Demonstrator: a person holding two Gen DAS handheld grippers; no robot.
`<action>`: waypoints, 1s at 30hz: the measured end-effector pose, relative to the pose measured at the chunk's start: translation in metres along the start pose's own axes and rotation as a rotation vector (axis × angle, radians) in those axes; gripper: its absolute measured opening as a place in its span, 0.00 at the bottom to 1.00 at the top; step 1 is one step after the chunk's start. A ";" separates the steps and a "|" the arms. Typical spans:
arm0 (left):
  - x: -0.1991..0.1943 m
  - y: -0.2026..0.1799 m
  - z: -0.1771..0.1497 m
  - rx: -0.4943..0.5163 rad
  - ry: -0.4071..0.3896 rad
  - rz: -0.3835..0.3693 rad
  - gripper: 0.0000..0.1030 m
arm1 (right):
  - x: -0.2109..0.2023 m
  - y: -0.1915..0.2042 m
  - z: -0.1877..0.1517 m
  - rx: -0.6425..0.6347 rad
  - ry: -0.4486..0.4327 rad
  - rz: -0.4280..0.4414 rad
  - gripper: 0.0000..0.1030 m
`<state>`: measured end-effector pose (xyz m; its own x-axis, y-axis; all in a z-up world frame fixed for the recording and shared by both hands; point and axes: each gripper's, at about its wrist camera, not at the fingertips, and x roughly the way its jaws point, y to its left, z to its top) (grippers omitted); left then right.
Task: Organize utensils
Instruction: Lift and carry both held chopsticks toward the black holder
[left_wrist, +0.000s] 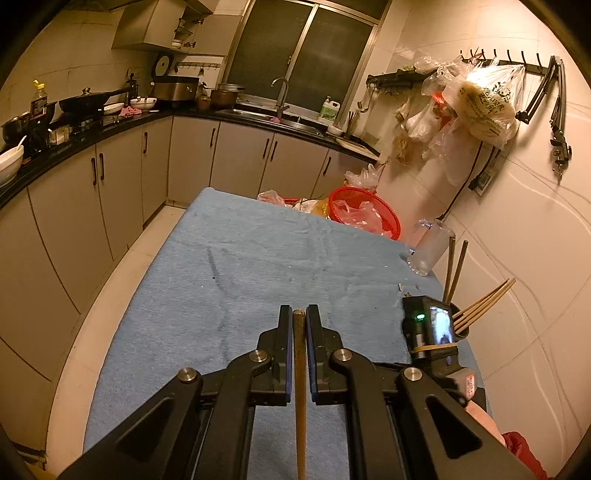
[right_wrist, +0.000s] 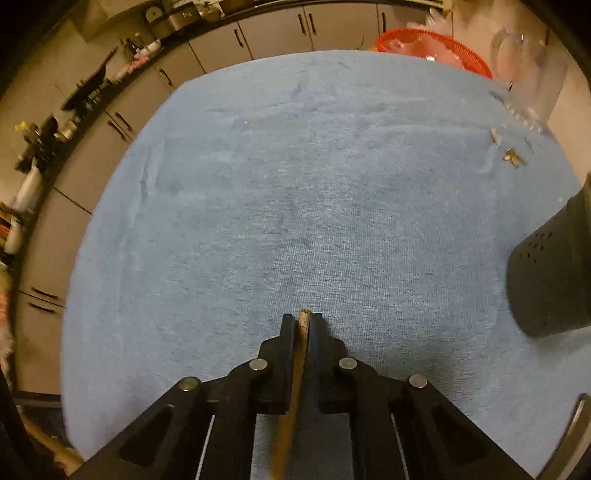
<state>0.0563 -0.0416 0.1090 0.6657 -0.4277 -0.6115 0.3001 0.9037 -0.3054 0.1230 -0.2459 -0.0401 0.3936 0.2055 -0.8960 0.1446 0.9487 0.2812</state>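
Note:
My left gripper (left_wrist: 299, 314) is shut on a wooden chopstick (left_wrist: 300, 387) that runs back between its fingers, held above the blue cloth-covered table (left_wrist: 258, 266). My right gripper (right_wrist: 303, 316) is shut on another wooden chopstick (right_wrist: 291, 402), also above the blue cloth (right_wrist: 295, 184). A dark utensil holder (left_wrist: 460, 325) at the table's right edge holds several chopsticks (left_wrist: 484, 301); in the right wrist view its perforated black wall (right_wrist: 550, 273) shows at the right. The right gripper's camera body (left_wrist: 430, 328) sits just in front of the holder in the left wrist view.
A red mesh basket (left_wrist: 365, 212) with plastic bags stands at the table's far end, also in the right wrist view (right_wrist: 436, 48). A clear glass pitcher (left_wrist: 430, 245) stands by the wall. Small scraps (right_wrist: 511, 155) lie on the cloth. Kitchen counters and cabinets (left_wrist: 110, 166) run along the left.

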 end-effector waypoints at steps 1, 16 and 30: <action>-0.001 -0.001 0.000 0.002 -0.001 -0.001 0.07 | -0.009 -0.003 -0.001 0.008 -0.031 0.012 0.07; -0.024 -0.024 0.004 0.041 -0.054 -0.007 0.07 | -0.173 0.015 -0.050 -0.081 -0.617 0.182 0.07; -0.034 -0.035 0.005 0.062 -0.069 -0.004 0.07 | -0.201 -0.002 -0.069 -0.061 -0.697 0.197 0.07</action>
<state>0.0269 -0.0590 0.1443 0.7089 -0.4312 -0.5581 0.3436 0.9022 -0.2606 -0.0192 -0.2730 0.1159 0.8971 0.1920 -0.3979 -0.0310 0.9258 0.3768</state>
